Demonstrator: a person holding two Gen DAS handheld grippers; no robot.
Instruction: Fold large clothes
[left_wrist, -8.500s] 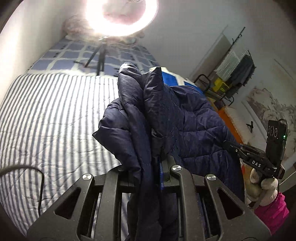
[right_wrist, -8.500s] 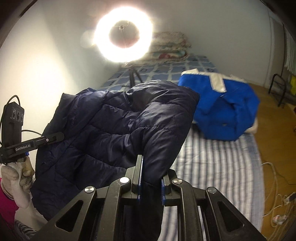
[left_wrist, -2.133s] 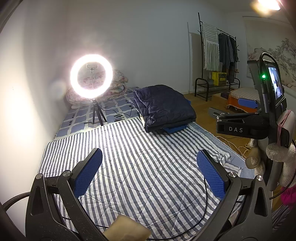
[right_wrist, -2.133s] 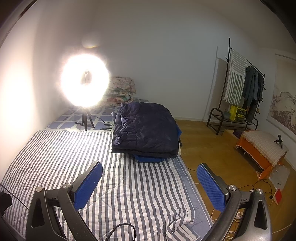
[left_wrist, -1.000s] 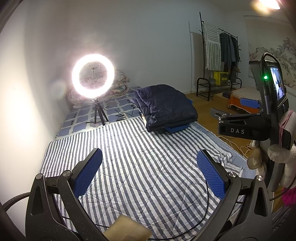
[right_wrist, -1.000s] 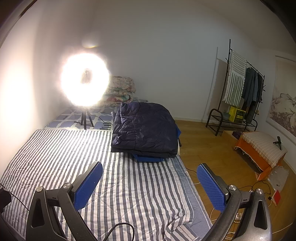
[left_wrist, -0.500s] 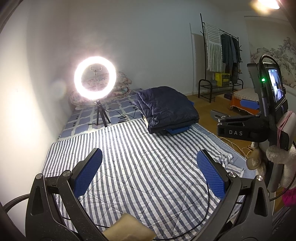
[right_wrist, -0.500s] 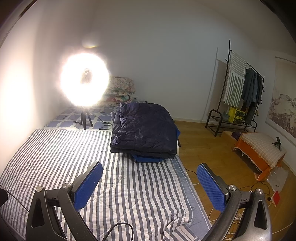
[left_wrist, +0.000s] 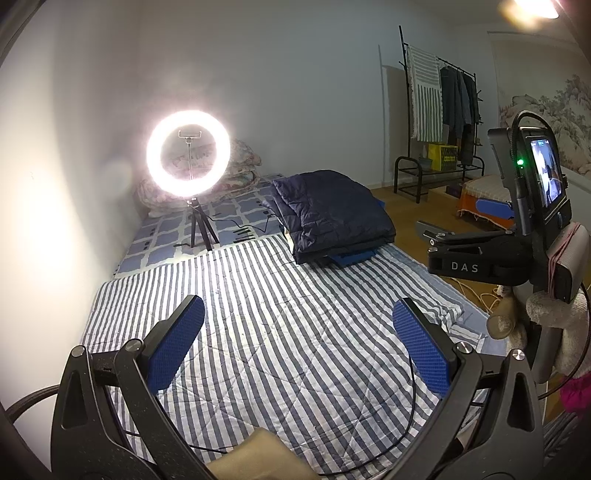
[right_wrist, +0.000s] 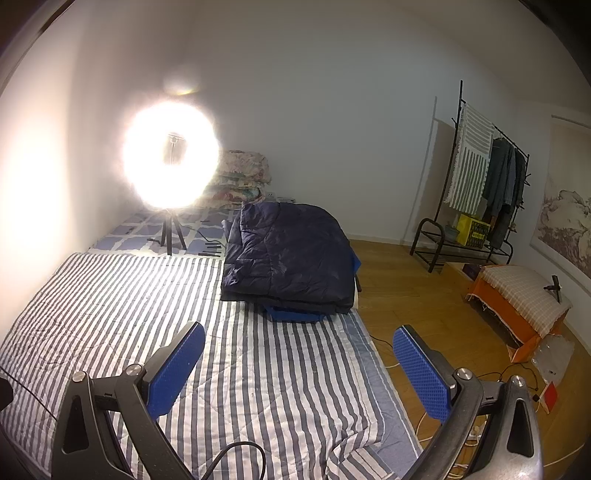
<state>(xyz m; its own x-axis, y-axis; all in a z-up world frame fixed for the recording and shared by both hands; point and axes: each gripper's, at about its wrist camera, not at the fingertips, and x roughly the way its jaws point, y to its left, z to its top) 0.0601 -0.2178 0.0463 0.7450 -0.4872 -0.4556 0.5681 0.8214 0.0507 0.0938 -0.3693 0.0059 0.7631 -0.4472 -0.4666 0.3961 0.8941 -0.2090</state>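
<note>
While both pairs of tongs hang over the near end of the bed, neither holds anything: the left gripper (left_wrist: 298, 347) has its blue ribbed pads spread wide, and the right gripper (right_wrist: 299, 363) stands released the same way, its jaws just as far apart, with only the striped blue-and-white quilt (left_wrist: 295, 332) showing between them.

The left wrist view catches what the right one misses: the right-hand tool itself at the frame's edge, a black handle marked DAS with a small lit screen on top (left_wrist: 543, 177), gripped by a hand in a pale fuzzy glove (left_wrist: 554, 314), and a black cable (left_wrist: 410, 417) looping across the quilt close below. The right wrist view instead takes in the wooden floor (right_wrist: 424, 295) beside the bed, a low orange bench with a checked cover (right_wrist: 524, 299), and cords trailing by the bed's edge.

The folded navy quilted puffer jacket (right_wrist: 288, 251) lies well beyond both grippers, at the far right side of the bed, apart from the pads. It sits as a squarish, thick bundle in flat layers, its edges roughly aligned, resting on top of a bright blue garment (right_wrist: 291, 314) whose corner pokes out underneath. Just left of it stands the glowing white ring light on a small black tripod (left_wrist: 188, 155), with floral bedding (right_wrist: 243, 173) stacked against the wall behind. A black clothes rack hung with garments (left_wrist: 443, 103) stands further right.
</note>
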